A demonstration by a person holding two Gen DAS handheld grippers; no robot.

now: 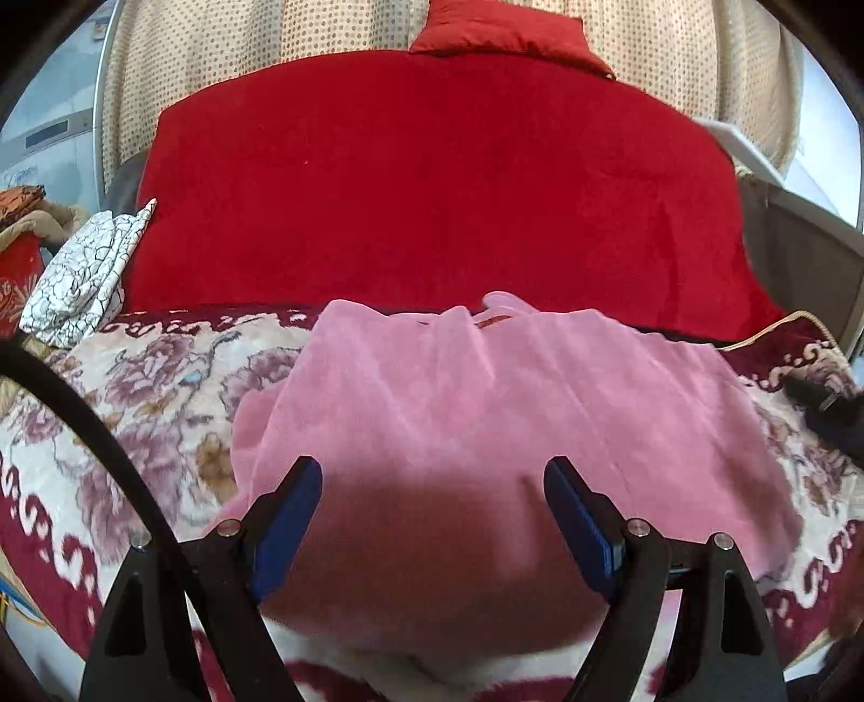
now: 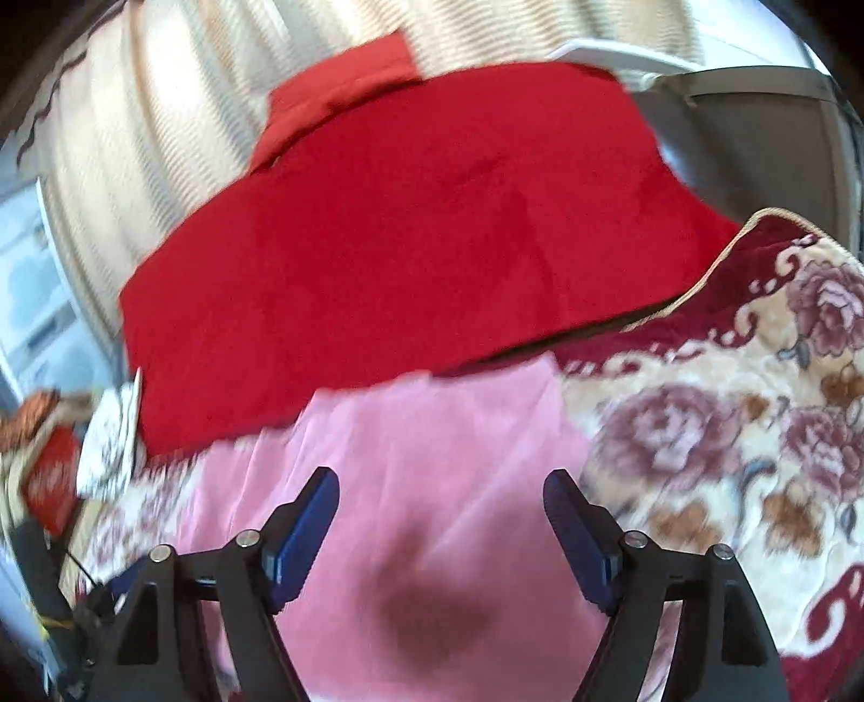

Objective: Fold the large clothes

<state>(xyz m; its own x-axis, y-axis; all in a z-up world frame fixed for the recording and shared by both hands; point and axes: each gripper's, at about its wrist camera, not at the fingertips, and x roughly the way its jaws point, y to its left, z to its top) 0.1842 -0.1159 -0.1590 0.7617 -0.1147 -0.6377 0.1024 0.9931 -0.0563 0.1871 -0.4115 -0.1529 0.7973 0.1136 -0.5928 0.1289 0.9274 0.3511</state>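
Observation:
A large pink fleece garment (image 1: 486,410) lies folded over on a floral blanket (image 1: 135,389) on the bed. My left gripper (image 1: 432,475) is open and empty, its blue-padded fingers (image 1: 291,507) hovering over the garment's near part. In the right wrist view, which is blurred, the same pink garment (image 2: 432,464) lies below my right gripper (image 2: 440,486), which is also open and empty. The floral blanket (image 2: 729,432) spreads to its right.
A red cover (image 1: 432,178) spans the bed behind the garment, with a red pillow (image 1: 502,27) at the back. A white patterned cloth (image 1: 86,275) lies at the left. A dark object (image 1: 831,410) sits at the right edge. A dotted curtain (image 1: 675,48) hangs behind.

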